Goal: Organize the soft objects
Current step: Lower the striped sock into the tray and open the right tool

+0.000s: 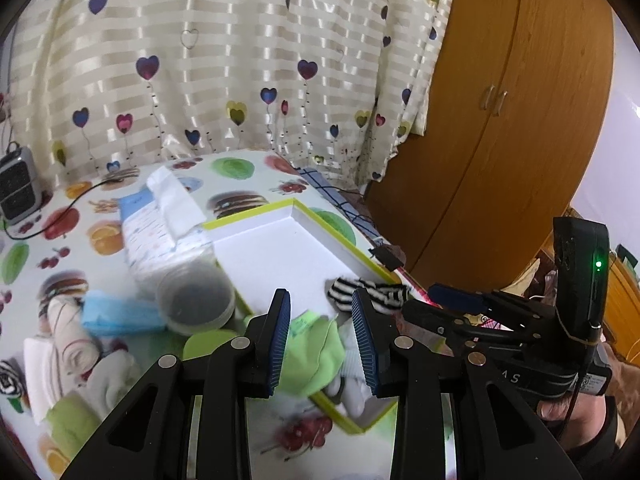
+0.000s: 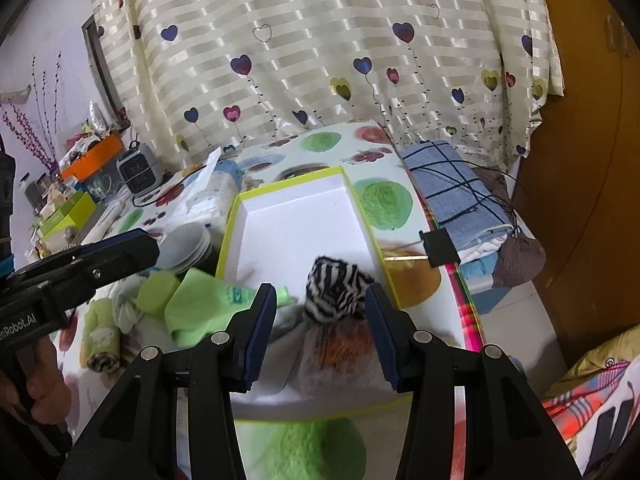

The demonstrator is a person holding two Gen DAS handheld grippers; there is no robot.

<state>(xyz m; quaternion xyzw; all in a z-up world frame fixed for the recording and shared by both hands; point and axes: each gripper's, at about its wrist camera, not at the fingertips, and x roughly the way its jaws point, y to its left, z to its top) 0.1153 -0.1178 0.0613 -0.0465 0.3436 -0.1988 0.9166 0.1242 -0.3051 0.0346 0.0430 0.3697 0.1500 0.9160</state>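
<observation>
A shallow white box with a lime rim [image 1: 304, 248] lies on the fruit-print table; it also shows in the right wrist view [image 2: 296, 216]. Inside it lie a zebra-striped sock roll [image 2: 338, 294] and a green cloth [image 1: 312, 354]; the roll also shows in the left wrist view [image 1: 372, 294]. My left gripper [image 1: 322, 344] is open above the green cloth at the box's near corner. My right gripper [image 2: 320, 332] is open just behind the zebra roll, over a pale patterned cloth [image 2: 340, 350]. More rolled socks and cloths [image 1: 72, 352] lie left of the box.
A round lidded jar [image 1: 196, 300], a wet-wipes pack [image 1: 160, 228] and a blue cloth [image 1: 120, 314] sit left of the box. A small grey heater [image 1: 16, 186] with cable stands far left. A wooden wardrobe [image 1: 500, 120] and folded blue fabric [image 2: 452, 196] are at the right.
</observation>
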